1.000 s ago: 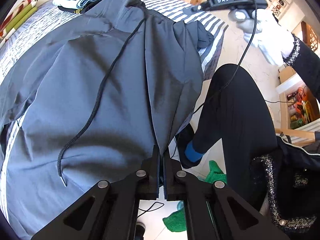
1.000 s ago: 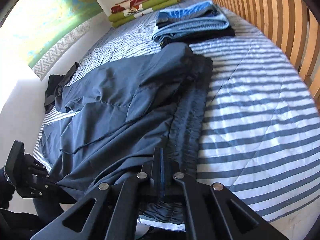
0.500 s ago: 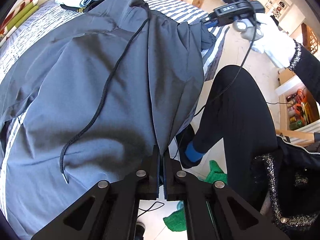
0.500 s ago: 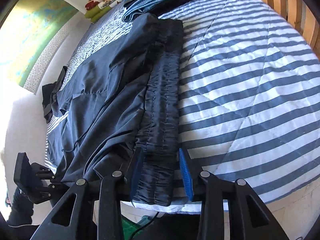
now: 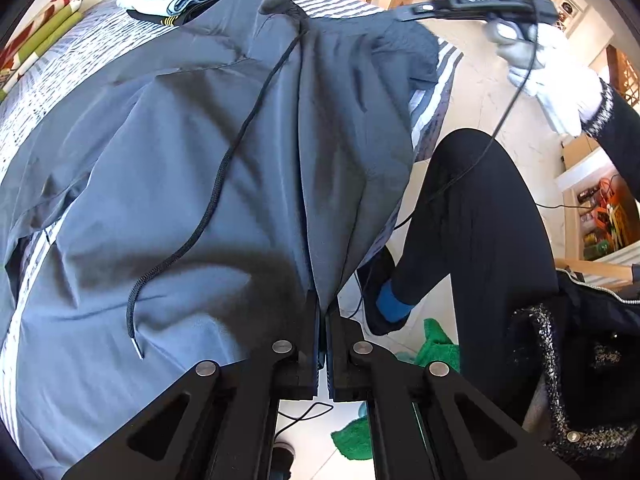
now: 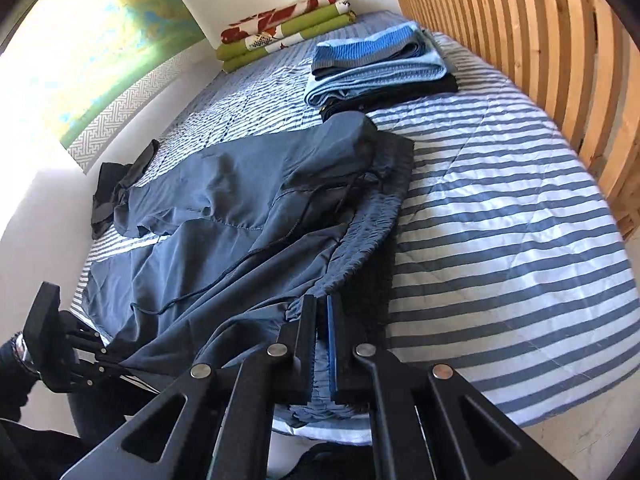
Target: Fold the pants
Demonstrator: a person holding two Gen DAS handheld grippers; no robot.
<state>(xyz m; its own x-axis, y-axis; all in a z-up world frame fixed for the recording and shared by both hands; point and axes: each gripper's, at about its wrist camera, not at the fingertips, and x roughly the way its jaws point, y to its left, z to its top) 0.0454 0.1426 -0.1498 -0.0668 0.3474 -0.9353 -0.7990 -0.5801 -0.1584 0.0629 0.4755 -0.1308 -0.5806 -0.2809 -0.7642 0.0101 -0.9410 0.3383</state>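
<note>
Dark grey pants with a black drawstring lie spread over the striped bed. My left gripper is shut on a fold of the fabric at the near edge, pulling it into a ridge. The right wrist view shows the same pants, with my right gripper shut on the gathered elastic waistband near the bed's edge. The right gripper, in a white-gloved hand, also shows at the top right of the left wrist view. My left gripper shows at the lower left of the right wrist view.
A stack of folded blue and black clothes sits beyond the pants, near the wooden slat headboard. Folded green and red bedding lies against the wall. A black garment lies at the left. The person's leg stands beside the bed.
The right gripper, shut a second ago, opened over the waistband half a second ago and has now shut on it. The left gripper has kept its hold on the fabric.
</note>
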